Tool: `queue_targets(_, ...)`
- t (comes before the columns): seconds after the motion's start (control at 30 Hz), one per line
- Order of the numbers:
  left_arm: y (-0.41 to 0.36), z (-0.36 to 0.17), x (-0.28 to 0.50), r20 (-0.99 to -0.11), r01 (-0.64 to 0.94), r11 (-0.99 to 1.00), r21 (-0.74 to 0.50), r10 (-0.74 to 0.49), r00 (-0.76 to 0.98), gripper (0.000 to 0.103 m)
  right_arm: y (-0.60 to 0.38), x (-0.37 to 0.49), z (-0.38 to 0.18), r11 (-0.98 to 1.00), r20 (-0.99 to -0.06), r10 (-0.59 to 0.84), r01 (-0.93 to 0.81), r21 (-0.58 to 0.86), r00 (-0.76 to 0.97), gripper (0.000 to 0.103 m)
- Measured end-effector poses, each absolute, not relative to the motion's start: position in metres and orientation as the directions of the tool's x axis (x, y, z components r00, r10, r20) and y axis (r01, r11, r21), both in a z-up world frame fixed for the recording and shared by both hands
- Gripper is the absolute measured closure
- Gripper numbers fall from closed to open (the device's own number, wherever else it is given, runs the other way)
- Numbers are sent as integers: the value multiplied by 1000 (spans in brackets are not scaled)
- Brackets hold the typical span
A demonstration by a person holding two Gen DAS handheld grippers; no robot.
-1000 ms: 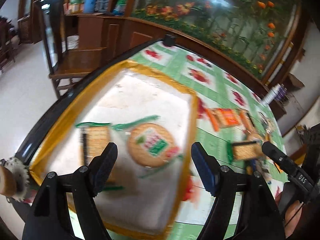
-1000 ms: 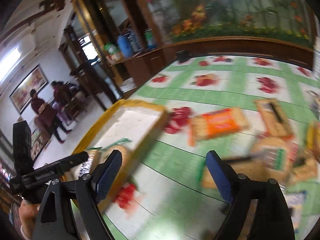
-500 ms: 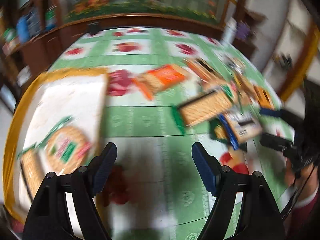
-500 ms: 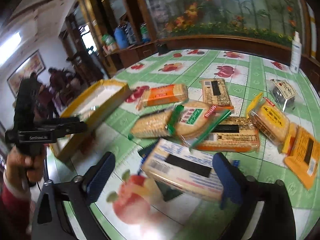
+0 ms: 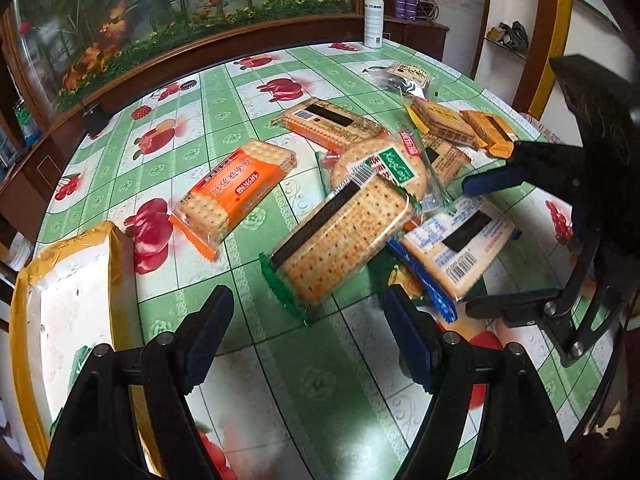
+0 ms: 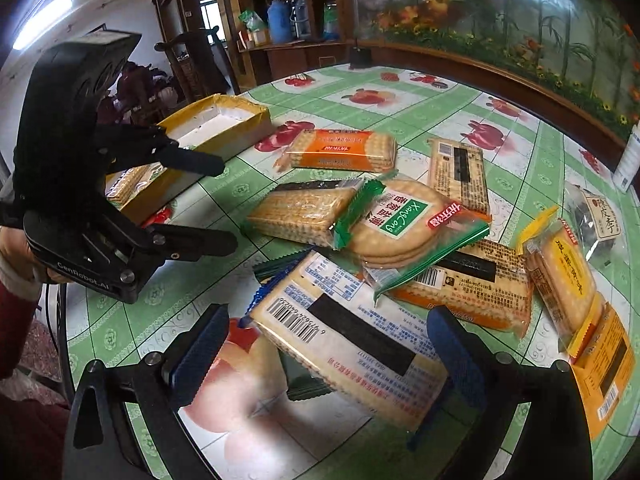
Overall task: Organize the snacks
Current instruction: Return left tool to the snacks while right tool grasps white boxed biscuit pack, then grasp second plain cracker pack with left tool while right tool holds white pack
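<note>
Several cracker packs lie in a pile on the green fruit-print table (image 5: 320,380). My left gripper (image 5: 308,320) (image 6: 226,204) hangs open over bare cloth, just short of a green-edged square cracker pack (image 5: 344,236) (image 6: 300,212). Wide open, my right gripper (image 6: 326,332) (image 5: 468,246) straddles a blue-and-white pack (image 6: 352,332) (image 5: 456,248); the pads do not press it. A round cracker pack (image 6: 400,216) and an orange pack (image 5: 236,188) (image 6: 344,150) lie nearby. The yellow-rimmed tray (image 5: 24,320) (image 6: 224,120) sits at the left, holding a pack (image 6: 124,188).
A white bottle (image 5: 374,16) stands at the table's far edge. A dark foil bag (image 6: 596,220), yellow packs (image 6: 560,276) and brown packs (image 6: 460,172) fill the right side. A hand in a red sleeve (image 6: 16,248) holds the left gripper. Wooden cabinets ring the table.
My left gripper has swung and rolled from above the tray to the snack pile. The right gripper has come down over the blue-and-white pack, its jaws wider.
</note>
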State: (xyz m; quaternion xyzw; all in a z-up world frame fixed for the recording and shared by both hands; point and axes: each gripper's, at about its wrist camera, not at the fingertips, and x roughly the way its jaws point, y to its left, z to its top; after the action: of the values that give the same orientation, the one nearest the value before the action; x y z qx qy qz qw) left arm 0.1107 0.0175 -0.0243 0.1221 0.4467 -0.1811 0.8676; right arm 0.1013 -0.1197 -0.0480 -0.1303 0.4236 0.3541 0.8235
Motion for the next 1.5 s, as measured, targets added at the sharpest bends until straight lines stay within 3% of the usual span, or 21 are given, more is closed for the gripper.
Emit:
queue_targets(0.37,9,-40,122,-861,492,869,55,-208,463,26,-124,120,-56,685,-804,501,-714,143,320,2)
queue_targets(0.63,-9,-50,141,-893,562,824,75,-196,406,26,-112,93,-70,628,-871,438,-769,120,222,2)
queue_targets(0.8,-17,-52,156,-896,602,794,87,-201,395,26,-115,84,-70,656,-861,437,-747,108,260,5)
queue_targets(0.87,-18,-53,159,-902,620,777,108,-185,389,26,-120,85,-69,668,-847,460,-732,135,264,9)
queue_targets(0.93,-18,-52,162,-910,638,757,139,-157,384,26,-124,89,-66,679,-838,477,-717,159,266,23)
queue_targets(1.03,-22,-50,167,-915,672,720,174,-133,380,26,-127,92,-64,691,-836,477,-703,167,270,34)
queue_targets(1.3,-36,-51,178,-923,750,621,227,-107,368,26,-124,90,-64,699,-836,475,-694,170,274,35)
queue_targets(1.5,-39,-33,171,-914,814,550,189,-205,350,26,-127,88,-64,703,-834,477,-689,174,276,37)
